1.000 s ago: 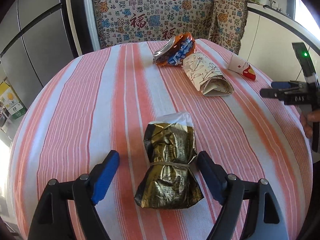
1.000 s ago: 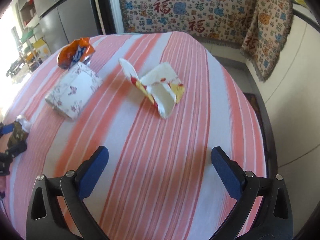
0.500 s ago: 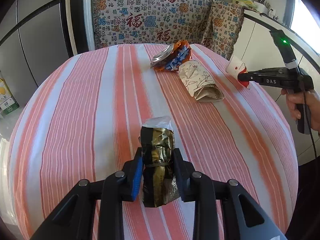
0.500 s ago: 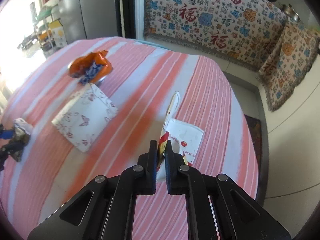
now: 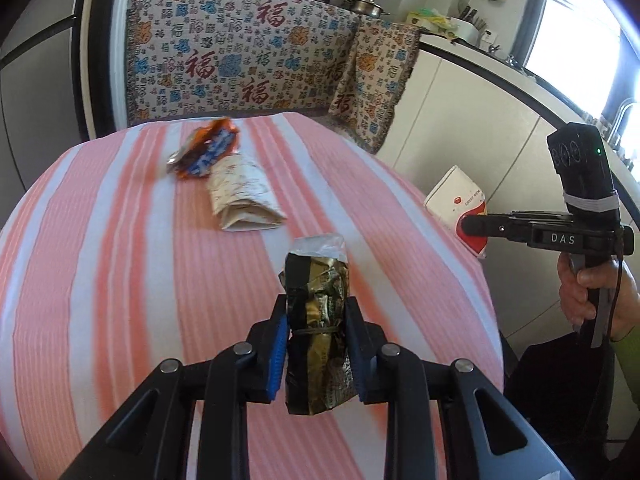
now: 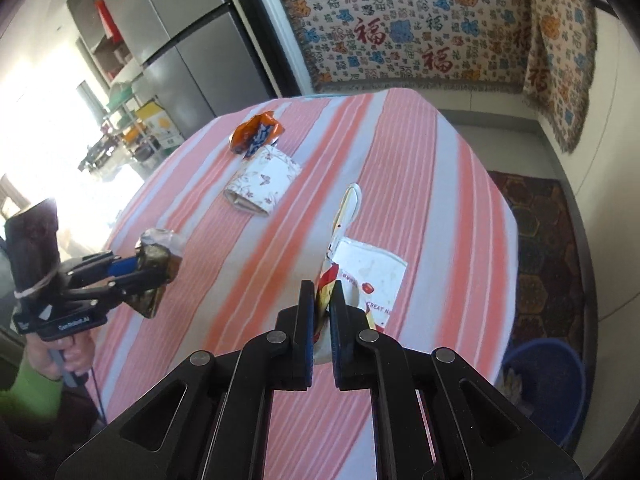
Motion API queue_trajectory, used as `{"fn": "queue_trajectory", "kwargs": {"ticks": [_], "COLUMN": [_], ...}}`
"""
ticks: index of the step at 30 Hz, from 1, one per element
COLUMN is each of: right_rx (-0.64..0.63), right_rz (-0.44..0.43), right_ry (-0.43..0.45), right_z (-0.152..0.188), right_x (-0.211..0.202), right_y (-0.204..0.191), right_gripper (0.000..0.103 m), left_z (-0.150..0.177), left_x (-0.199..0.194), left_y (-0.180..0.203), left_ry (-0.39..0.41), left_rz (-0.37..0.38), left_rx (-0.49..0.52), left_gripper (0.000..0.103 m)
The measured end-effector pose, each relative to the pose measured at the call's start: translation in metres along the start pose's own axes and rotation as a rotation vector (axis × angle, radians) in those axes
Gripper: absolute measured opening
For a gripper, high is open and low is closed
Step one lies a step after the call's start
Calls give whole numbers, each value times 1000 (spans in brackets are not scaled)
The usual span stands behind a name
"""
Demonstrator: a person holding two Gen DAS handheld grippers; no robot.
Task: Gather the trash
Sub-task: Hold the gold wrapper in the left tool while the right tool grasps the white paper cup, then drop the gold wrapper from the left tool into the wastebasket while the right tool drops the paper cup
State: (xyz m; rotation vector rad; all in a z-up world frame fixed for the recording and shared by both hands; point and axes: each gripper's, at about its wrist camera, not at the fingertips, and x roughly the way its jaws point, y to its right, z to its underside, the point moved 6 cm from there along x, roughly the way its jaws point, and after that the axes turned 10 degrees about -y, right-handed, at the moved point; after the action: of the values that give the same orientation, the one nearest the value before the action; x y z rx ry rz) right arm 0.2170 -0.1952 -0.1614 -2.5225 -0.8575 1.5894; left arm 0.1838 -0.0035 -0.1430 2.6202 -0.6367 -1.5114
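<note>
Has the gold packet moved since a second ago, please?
Yes. The gold packet, then lying on the table, now hangs above it, shut in the left gripper.

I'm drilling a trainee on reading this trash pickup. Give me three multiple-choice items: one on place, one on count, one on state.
1. Where is the blue bin?
A. on the table
B. on the floor by the table
C. on the counter

2. How many pieces of trash lie loose on the table?
A. two
B. four
C. none

3. The left gripper is:
A. open
B. shut on nothing
C. shut on the gold wrapper

Key:
1 B: the blue bin stands below the table edge.
2 A: orange wrapper and floral packet.
3 C: left gripper pads press the gold wrapper.
</note>
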Motion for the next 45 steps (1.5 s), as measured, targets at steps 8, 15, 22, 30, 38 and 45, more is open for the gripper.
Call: {"fn": "queue_trajectory", "kwargs": {"ticks": [8,15,22,30,38,45], "right_rx": [151,339,440,536,589,577], "right_rz": [85,161,202,174,167,256], "right_ry": [72,13,-14,-17,-11,12], "right_z": [48,85,111,139,150,147], "right_x": [-69,-81,-70,-59,-53,-63], "right_y": [81,172,236,281,301,300], "right_gripper": [6,6,6,6,18,42], "left_z": [-22,-41,-46,-48,-51,-52], "left_x": [32,80,156,226,274,298], "left_y": [111,213,270,297,310,309], "left_ry": [-29,-86,-190,-261,-290,-338], "left_rz": [125,222,240,235,219,184], "left_rx": [119,242,270,276,275,234], "left_gripper": [27,27,27,27,37,61]}}
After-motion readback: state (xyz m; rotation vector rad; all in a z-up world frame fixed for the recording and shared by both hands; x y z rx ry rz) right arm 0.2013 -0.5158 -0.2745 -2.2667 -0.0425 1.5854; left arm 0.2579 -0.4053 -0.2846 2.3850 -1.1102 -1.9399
